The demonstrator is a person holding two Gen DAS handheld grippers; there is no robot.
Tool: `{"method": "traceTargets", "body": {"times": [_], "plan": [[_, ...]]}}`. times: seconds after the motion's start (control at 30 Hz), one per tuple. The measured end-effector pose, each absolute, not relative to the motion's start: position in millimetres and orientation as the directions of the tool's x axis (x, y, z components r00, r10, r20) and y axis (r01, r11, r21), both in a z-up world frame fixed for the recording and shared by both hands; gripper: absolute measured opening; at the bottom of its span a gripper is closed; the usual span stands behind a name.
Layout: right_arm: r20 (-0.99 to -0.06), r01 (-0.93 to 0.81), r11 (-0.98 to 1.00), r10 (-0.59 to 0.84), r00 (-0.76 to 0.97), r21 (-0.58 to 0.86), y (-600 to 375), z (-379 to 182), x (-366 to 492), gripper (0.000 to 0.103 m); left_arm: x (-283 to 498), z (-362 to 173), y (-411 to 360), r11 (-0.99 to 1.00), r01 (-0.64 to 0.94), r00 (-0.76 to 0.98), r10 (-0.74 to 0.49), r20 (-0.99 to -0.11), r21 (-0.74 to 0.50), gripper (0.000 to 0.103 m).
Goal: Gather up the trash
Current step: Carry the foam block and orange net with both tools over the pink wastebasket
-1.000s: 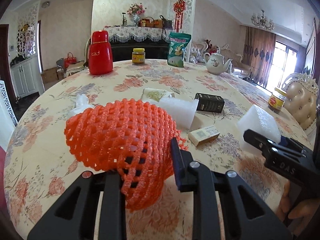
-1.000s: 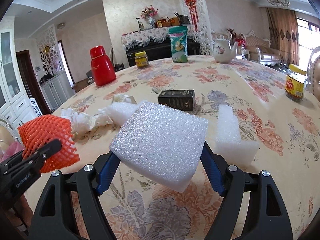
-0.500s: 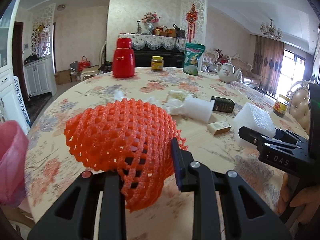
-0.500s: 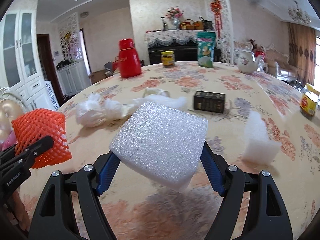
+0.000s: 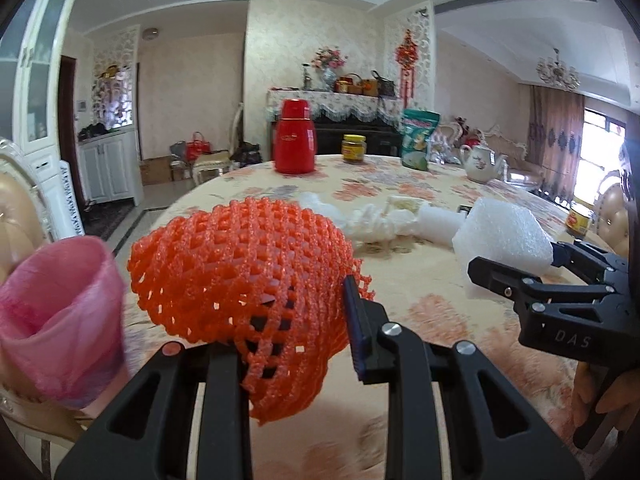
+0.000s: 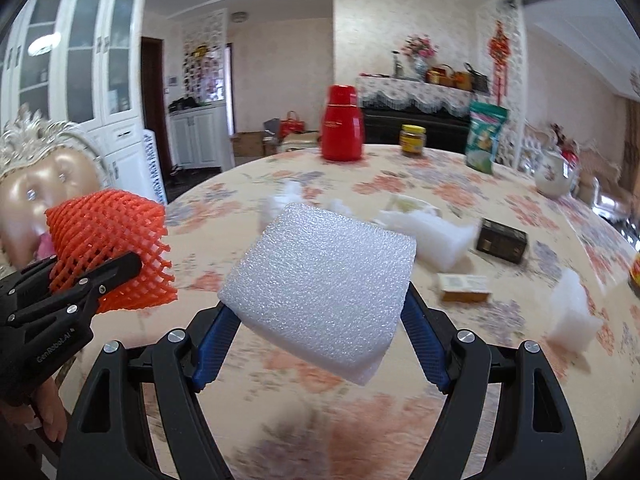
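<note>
While the left tool (image 5: pixel 296 320) clamps orange netting (image 5: pixel 248 268) lengthwise ahead, the right tool (image 6: pixel 320 344) grips seemingly tilted foam (image 6: pixel 320 284).

Two texts can be read — "DAS" on the body of the right hand-held gripper (image 5: pixel 516 276), and "GenRobot.AI" on the body of the left hand-held gripper (image 6: pixel 120 266). Other labels are too blurred.

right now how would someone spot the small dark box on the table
On the round floral table, look past the loose white foam pieces near its middle. The small dark box lies flat just right of them, the only black thing there, darker than the pale carton in front of it.
</note>
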State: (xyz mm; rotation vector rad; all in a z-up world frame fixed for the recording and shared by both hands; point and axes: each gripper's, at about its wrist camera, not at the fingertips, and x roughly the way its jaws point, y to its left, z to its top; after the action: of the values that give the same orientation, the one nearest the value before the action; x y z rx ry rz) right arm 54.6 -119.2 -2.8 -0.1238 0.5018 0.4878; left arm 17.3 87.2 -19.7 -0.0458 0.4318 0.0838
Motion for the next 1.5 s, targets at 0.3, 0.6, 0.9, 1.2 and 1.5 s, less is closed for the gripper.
{"method": "traceTargets", "body": {"times": [0.3,0.6,0.9,1.2,1.5], "plan": [[-0.495,-0.633,0.772,0.527,0.691,-0.063,-38.7,5.1,44.0,0.074,-21.9,-16.1,159.5,0.967,-0.248,0.893,0.207,-0.4,-0.053,0.026],[-0.451,-0.795,0.596,0.681,0.577,-0.118,61.9,19.6,34.7,0.074,-68.9,-1.4,244.3,0.905,-0.421,0.855,0.372,-0.362,-0.066,0.026],[-0.45,-0.874,0.475,0.76,0.468,-0.107,150.1,24.4,46.4,0.074,-48.7,1.0,334.2,0.87,-0.49,0.808,0.434,-0.399,-0.045,0.027],[-0.466,-0.908,0.405,0.787,0.404,-0.104,214.4,20.1,62.4,0.074,-19.3,-15.0,401.1,0.837,-0.544,0.768,0.467,-0.438,-0.061,0.064],[-0.497,-0.925,0.371,0.791,0.357,-0.074,252.3,2.9,72.0,0.075,-64.3,-4.6,414.3,0.759,-0.644,0.732,0.576,-0.363,-0.093,0.098]]}}
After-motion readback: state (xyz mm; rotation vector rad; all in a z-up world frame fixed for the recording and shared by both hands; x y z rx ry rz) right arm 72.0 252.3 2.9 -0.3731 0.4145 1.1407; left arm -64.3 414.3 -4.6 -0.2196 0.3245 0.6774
